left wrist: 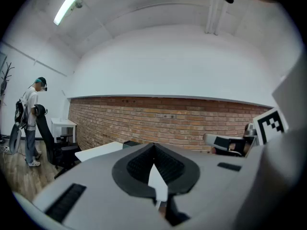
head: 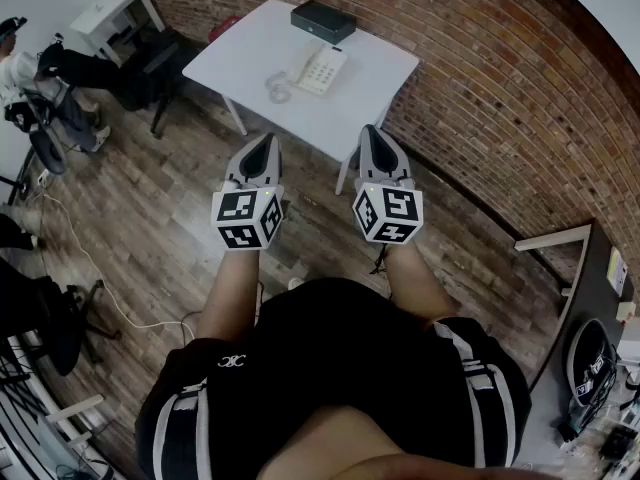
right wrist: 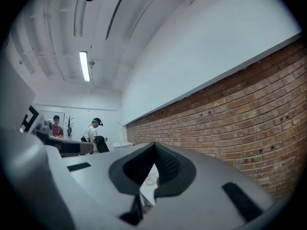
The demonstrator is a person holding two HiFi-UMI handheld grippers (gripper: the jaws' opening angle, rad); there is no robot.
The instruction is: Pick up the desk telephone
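Observation:
A white desk telephone (head: 320, 68) with a coiled cord lies on a white table (head: 240, 48) by the brick wall, well ahead of me. My left gripper (head: 266, 140) and right gripper (head: 370, 131) are held side by side over the wooden floor, short of the table's near edge, both pointing toward it. Both are shut with nothing between their jaws. In the left gripper view the left gripper (left wrist: 154, 146) is shut, with the table's corner (left wrist: 98, 151) beyond it. In the right gripper view the right gripper (right wrist: 154, 145) is shut too.
A black box (head: 322, 20) sits on the table behind the phone. An office chair (head: 160, 63) stands left of the table and a person (head: 25, 73) stands further left. A second white table (head: 120, 8) is in the far corner. A dark desk (head: 590, 308) is at my right.

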